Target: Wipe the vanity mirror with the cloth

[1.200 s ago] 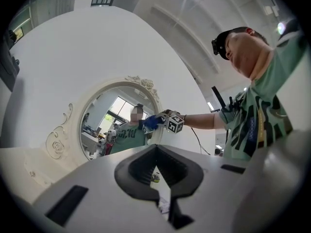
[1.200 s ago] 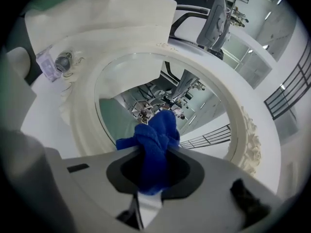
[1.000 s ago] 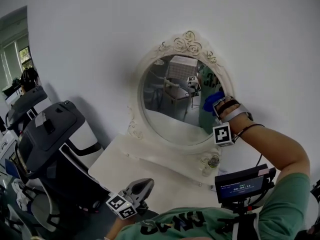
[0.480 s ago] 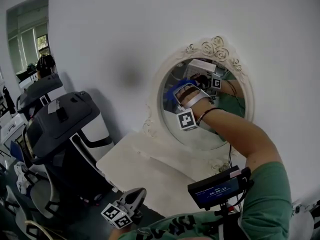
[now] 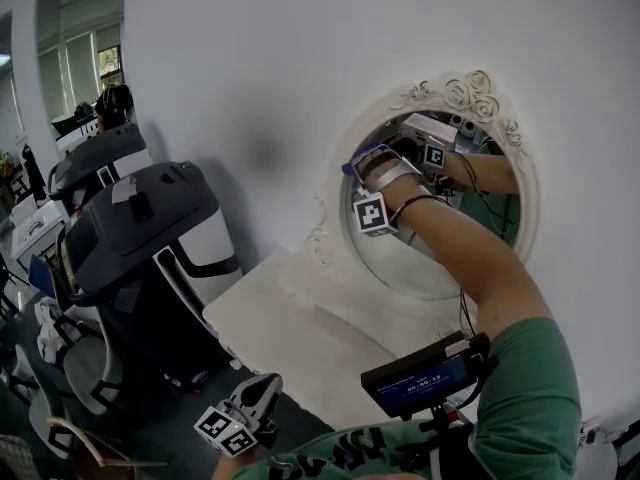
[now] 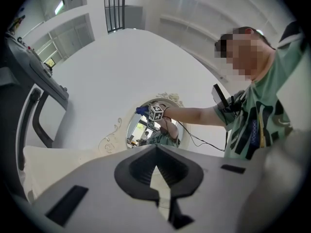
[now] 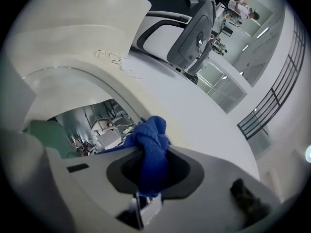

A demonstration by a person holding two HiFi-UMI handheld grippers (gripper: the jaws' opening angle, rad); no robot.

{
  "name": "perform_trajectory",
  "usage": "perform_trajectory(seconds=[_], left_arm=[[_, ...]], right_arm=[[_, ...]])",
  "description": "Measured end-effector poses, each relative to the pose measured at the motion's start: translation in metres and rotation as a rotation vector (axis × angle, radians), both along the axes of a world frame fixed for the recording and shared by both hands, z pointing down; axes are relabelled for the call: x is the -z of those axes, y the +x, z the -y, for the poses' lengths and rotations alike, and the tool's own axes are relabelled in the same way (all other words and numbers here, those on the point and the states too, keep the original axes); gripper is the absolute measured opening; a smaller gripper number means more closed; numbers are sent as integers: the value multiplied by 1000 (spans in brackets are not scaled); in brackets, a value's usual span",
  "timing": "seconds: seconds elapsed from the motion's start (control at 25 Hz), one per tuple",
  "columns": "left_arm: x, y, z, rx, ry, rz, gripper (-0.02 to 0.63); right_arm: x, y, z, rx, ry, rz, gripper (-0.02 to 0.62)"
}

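Right tongs (image 7: 147, 186) pinch blue cloth (image 7: 151, 144) at vanity mirror (image 5: 405, 260) edge.

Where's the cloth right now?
The cloth is clamped in the right gripper, up at the upper-left edge of the mirror in the head view, just inside its white frame.

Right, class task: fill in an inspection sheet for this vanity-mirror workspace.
Surface: white vanity table, with the mirror standing on it.
Job's things: oval vanity mirror upright in an ornate white frame; blue cloth at its upper-left edge.
Clutter: nothing seen.
Grippers: right gripper shut on the cloth; left gripper shut, empty, low beside the table.
Cables: thin black cable hangs by the right arm.
Surroundings: white wall; grey machine at left.
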State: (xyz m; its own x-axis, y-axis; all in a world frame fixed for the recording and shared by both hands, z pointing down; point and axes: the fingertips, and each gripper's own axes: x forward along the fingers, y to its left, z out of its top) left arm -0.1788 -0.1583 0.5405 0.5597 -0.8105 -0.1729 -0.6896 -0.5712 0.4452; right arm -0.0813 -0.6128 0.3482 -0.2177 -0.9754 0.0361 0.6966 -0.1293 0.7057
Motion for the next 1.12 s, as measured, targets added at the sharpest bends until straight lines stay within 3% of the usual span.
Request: perform_trajectory(seconds=[0.24, 0.48, 0.64, 0.8, 0.92, 1.12], left_arm=[[17, 31, 15, -94, 47, 16, 6], [34, 69, 28, -219, 77, 19, 6], [54, 105, 28, -310, 106, 20, 6], [50, 124, 39, -371, 117, 24, 6], [46, 129, 46, -385, 120, 26, 6], [48, 130, 43, -379, 123, 28, 6]], right_arm=[[0, 58, -34, -68, -53, 0, 69], [-5, 167, -98, -153, -96, -34, 69], [-2, 246, -147, -247, -124, -50, 71], [-12, 298, -168, -361, -137, -55, 71], [-14, 322, -175, -423, -143, -53, 69], [-18, 322, -175, -471, -175, -33, 71]])
